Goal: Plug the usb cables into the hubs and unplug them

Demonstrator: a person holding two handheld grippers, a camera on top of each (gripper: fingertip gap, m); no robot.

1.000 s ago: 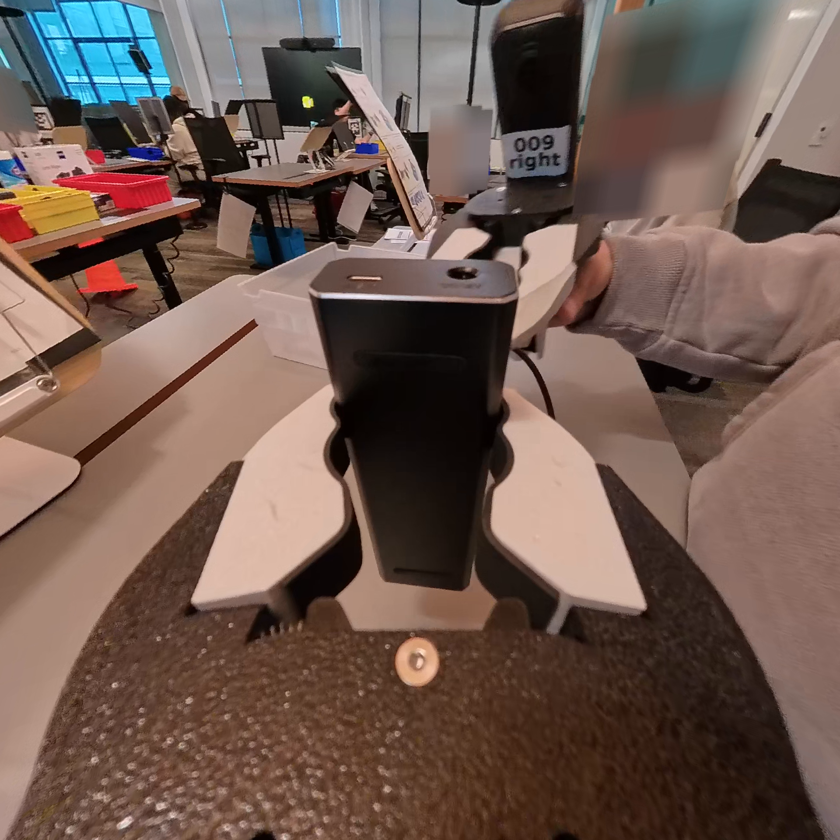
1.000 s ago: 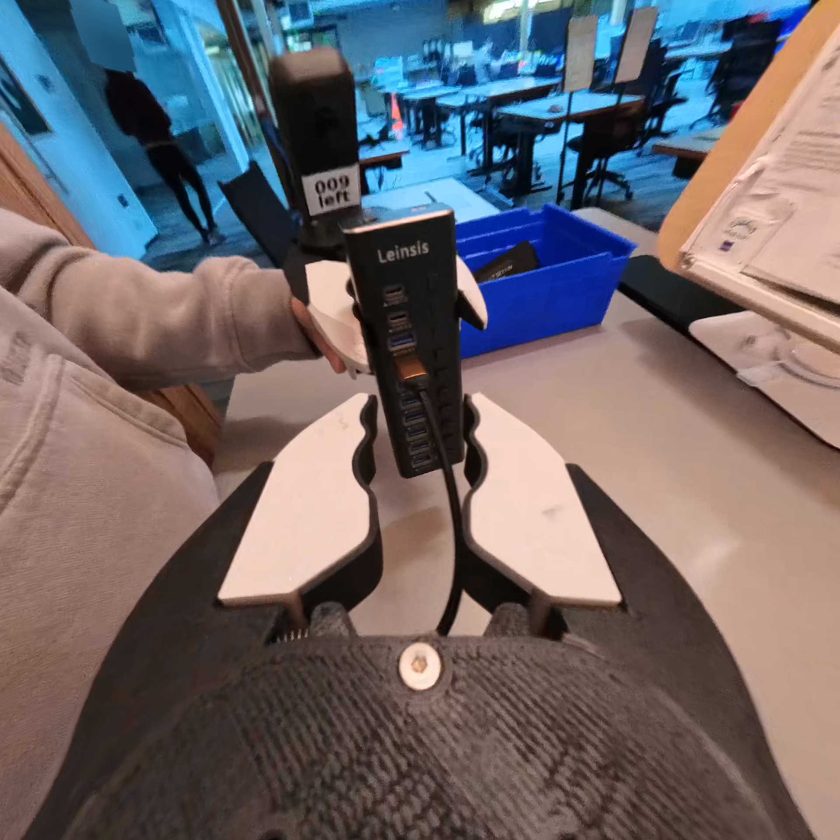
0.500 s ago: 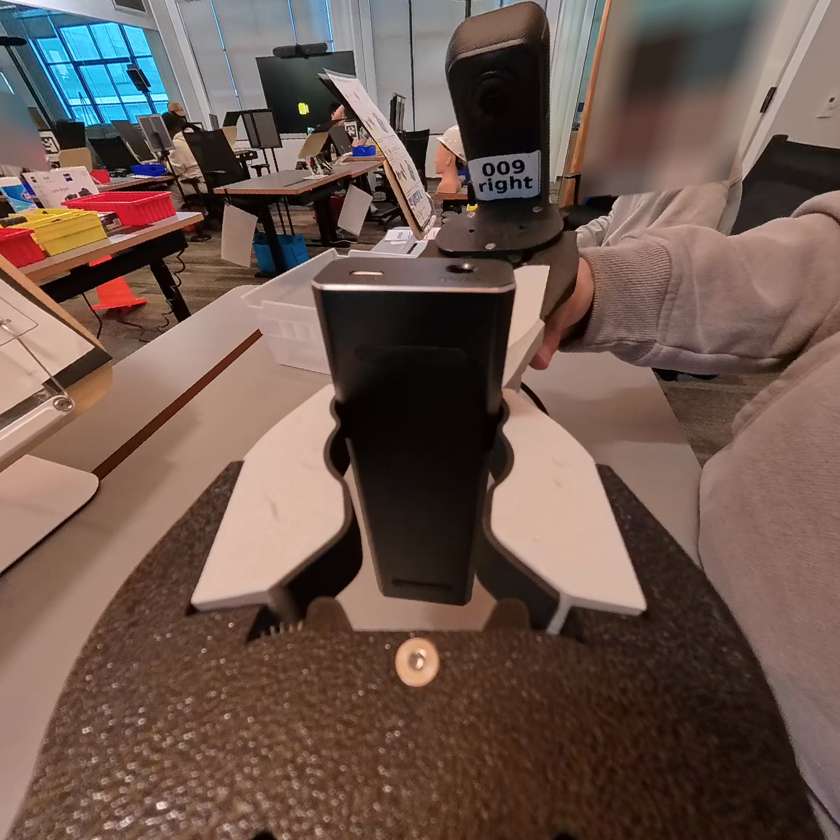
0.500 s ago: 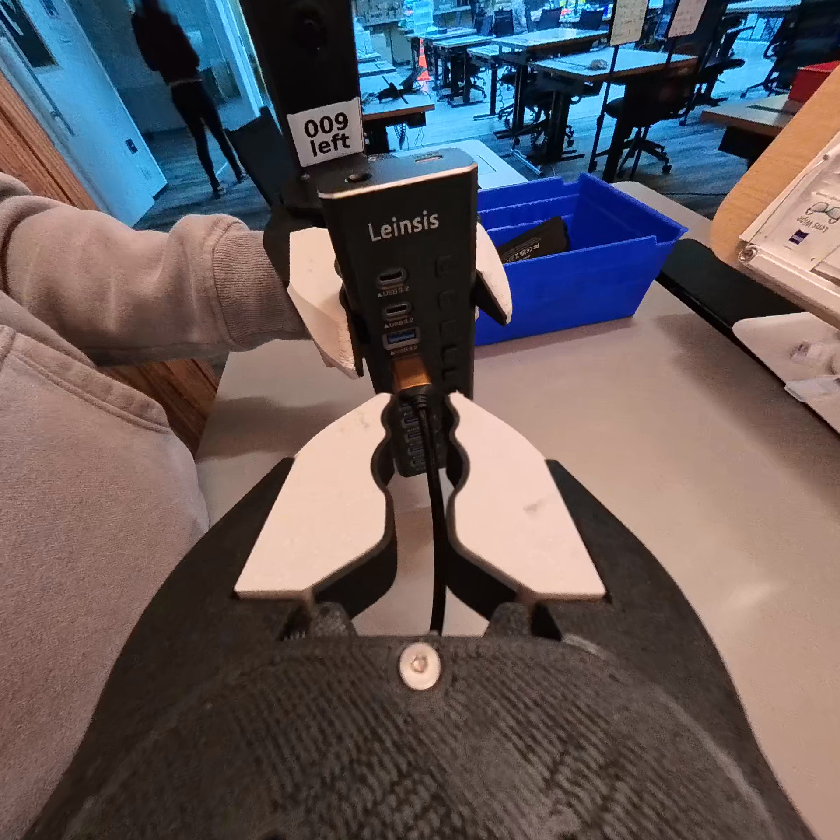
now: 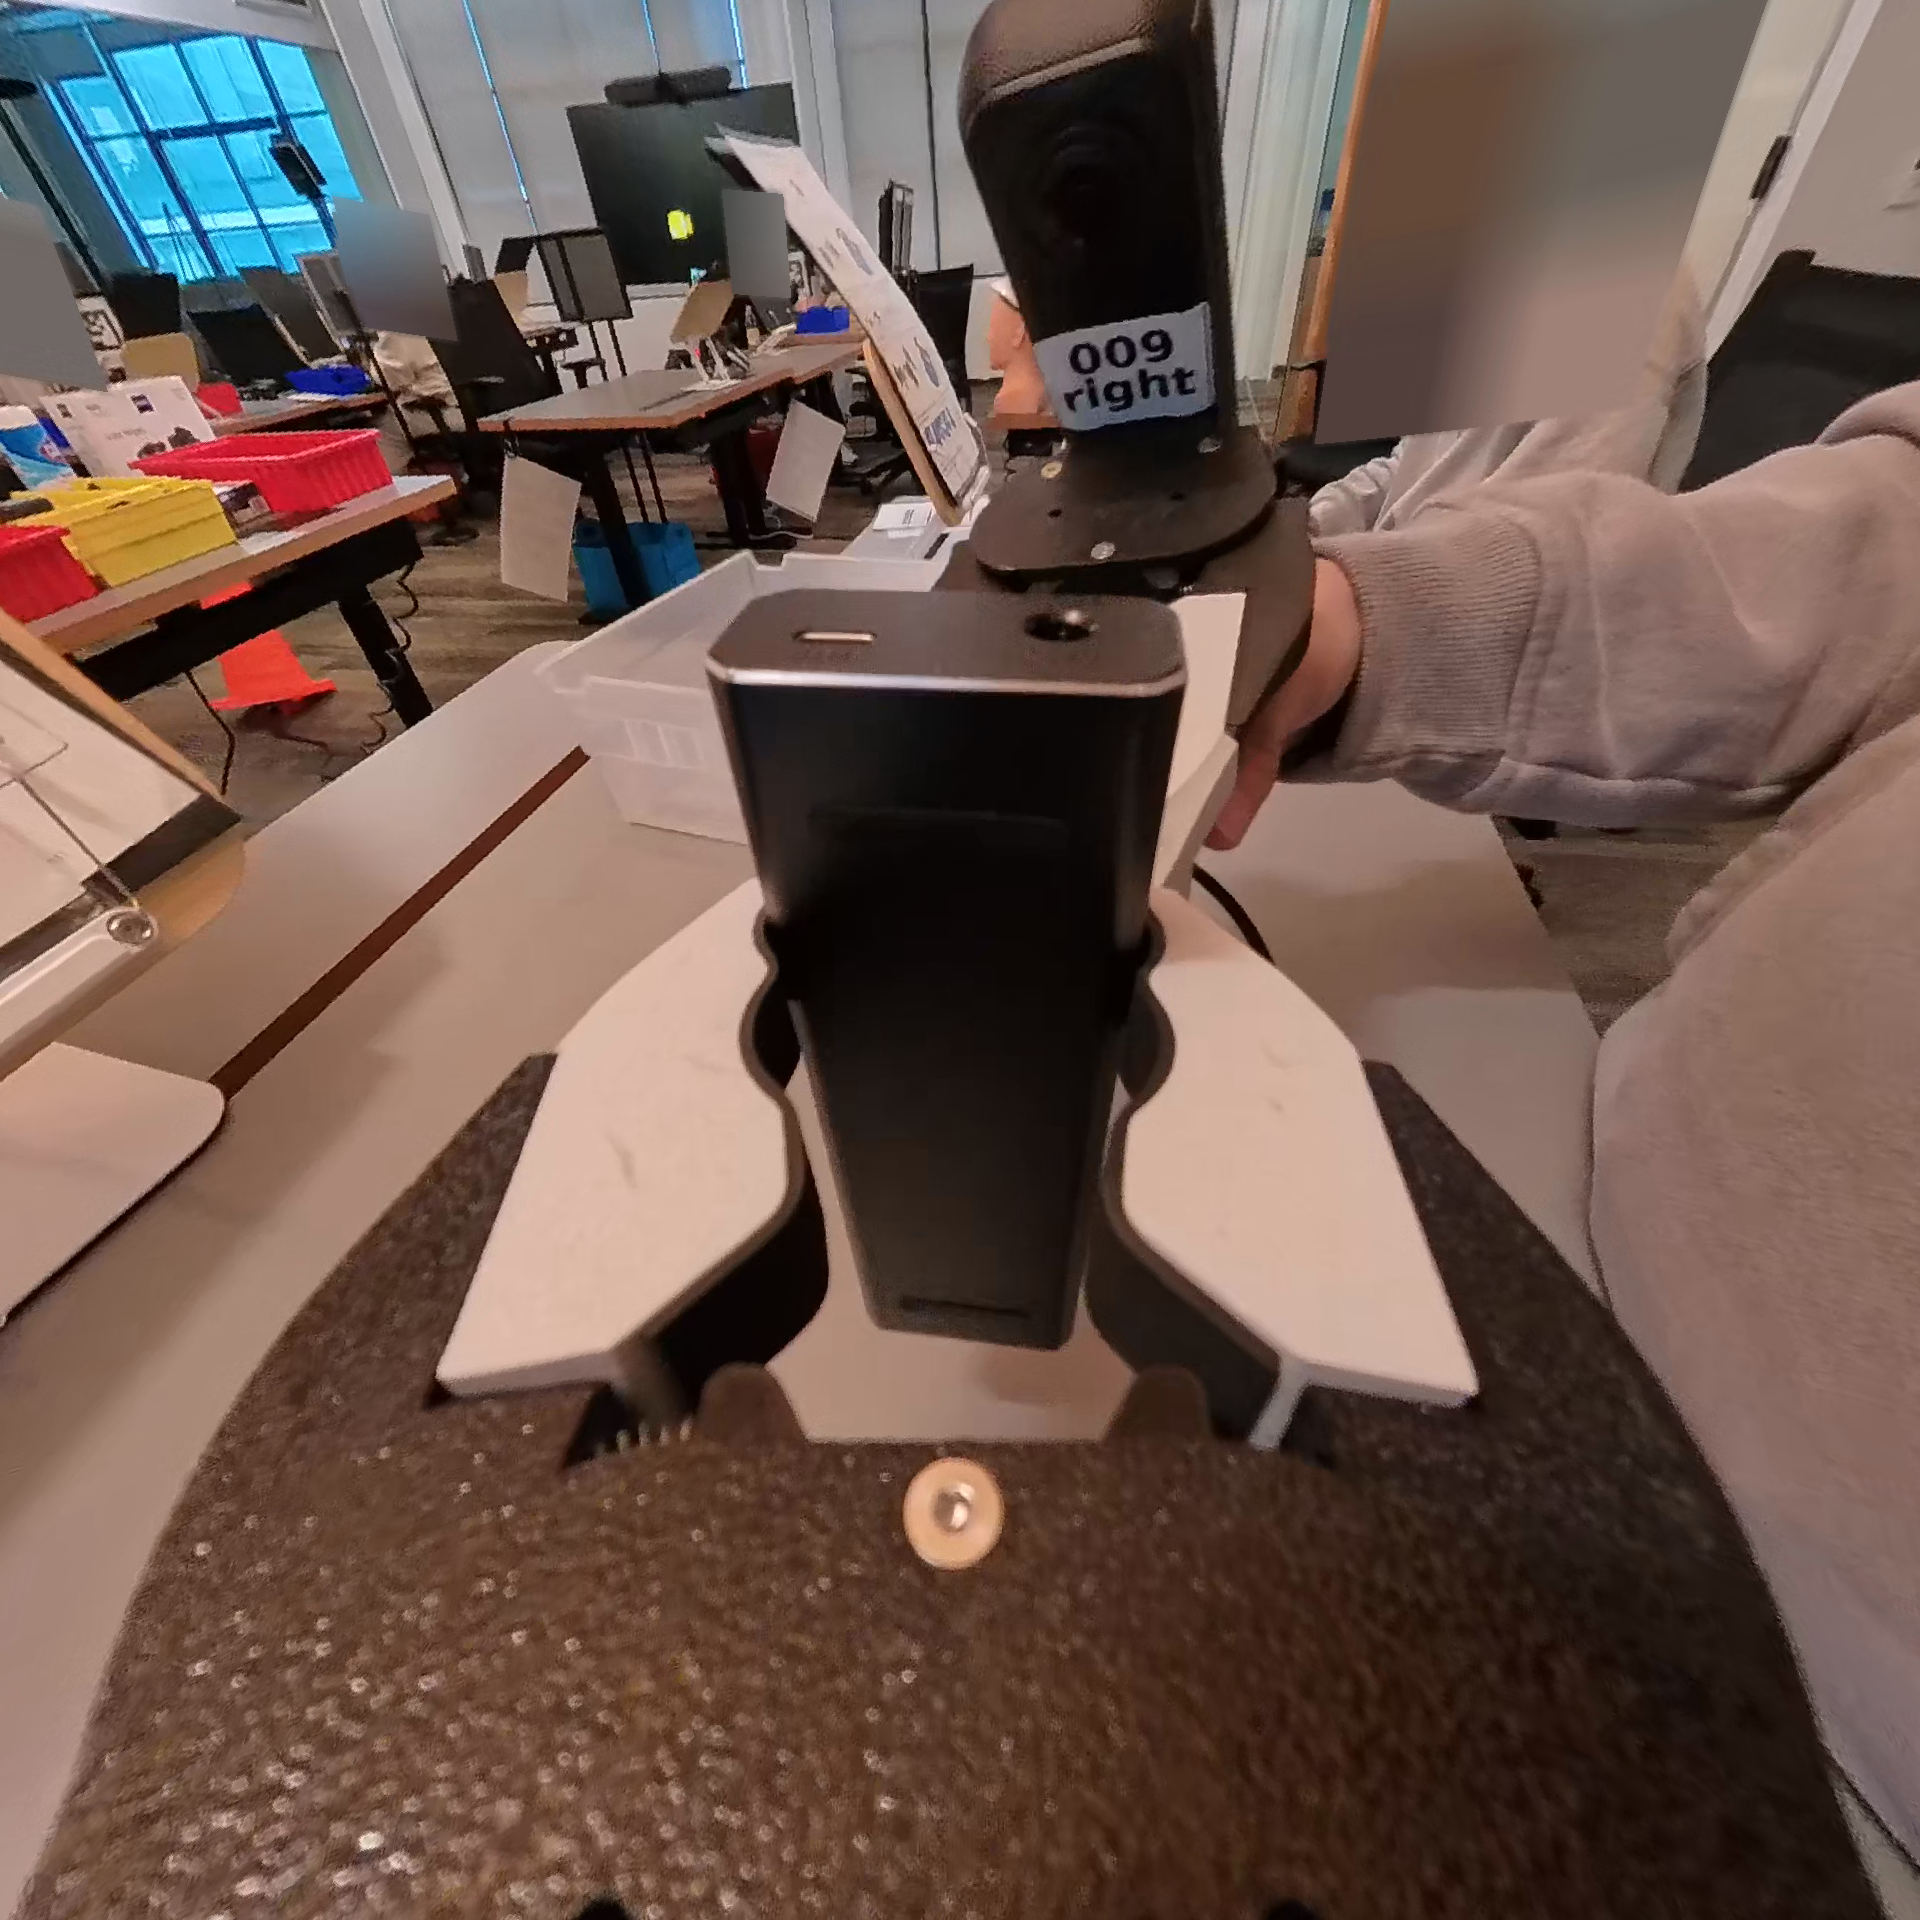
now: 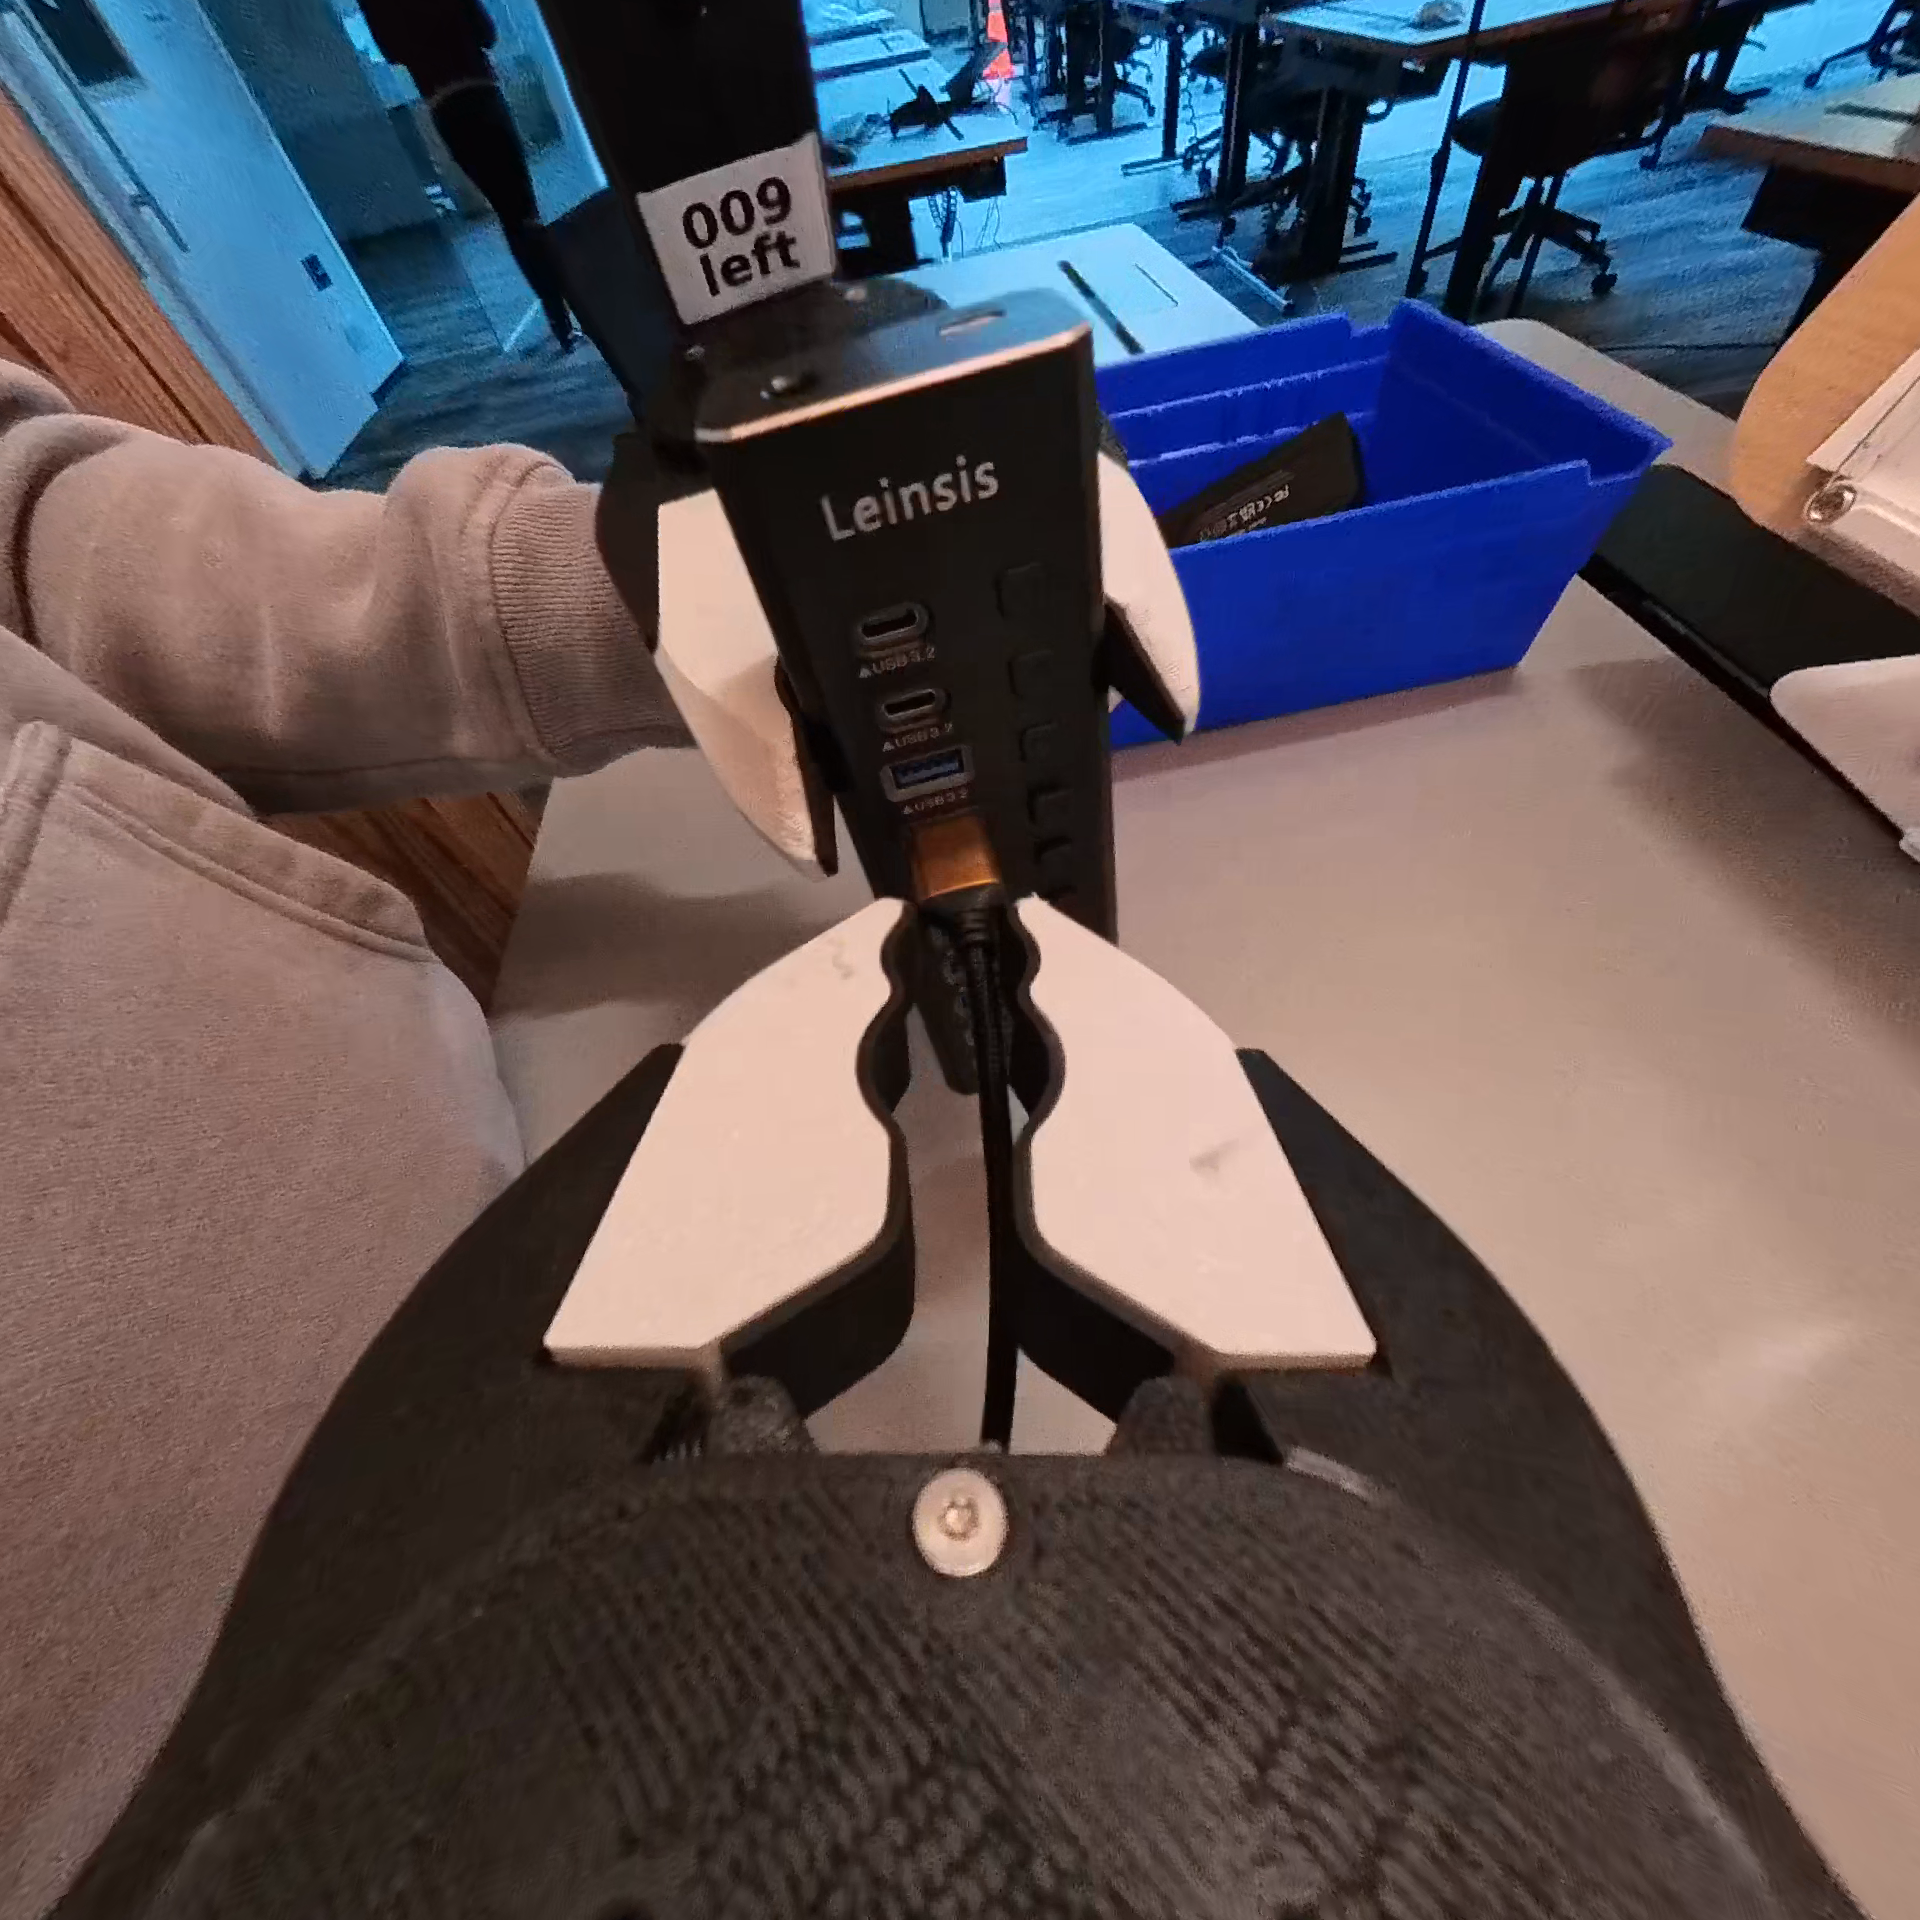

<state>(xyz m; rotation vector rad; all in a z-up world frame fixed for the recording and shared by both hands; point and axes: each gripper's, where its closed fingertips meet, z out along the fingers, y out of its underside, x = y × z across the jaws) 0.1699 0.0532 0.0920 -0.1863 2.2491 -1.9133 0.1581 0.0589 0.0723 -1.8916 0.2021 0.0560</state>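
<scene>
My left gripper (image 5: 951,930) is shut on a black USB hub (image 5: 951,790) and holds it upright above the table. The right wrist view shows the hub's port side (image 6: 935,582) with the left gripper's white fingers (image 6: 727,717) clamped on its two sides. A black USB cable (image 6: 992,1247) is plugged into a port in the hub's lower half by a gold-coloured plug (image 6: 951,857). My right gripper (image 6: 958,920) is shut on the plug's black housing, right below the hub's face. In the left wrist view the right gripper shows behind the hub, only one of its fingers (image 5: 1210,707) visible.
A blue bin (image 6: 1403,582) with a black item in it stands on the grey table (image 6: 1507,987) behind the hub. A white bin (image 5: 655,727) stands at the table's other end. A paper stand (image 5: 94,831) is at the left. Grey sleeves (image 5: 1558,623) hold the grippers.
My right gripper has moved in to the hub and its fingers have closed from wide open onto the cable's plug. The left gripper keeps its hold on the hub.
</scene>
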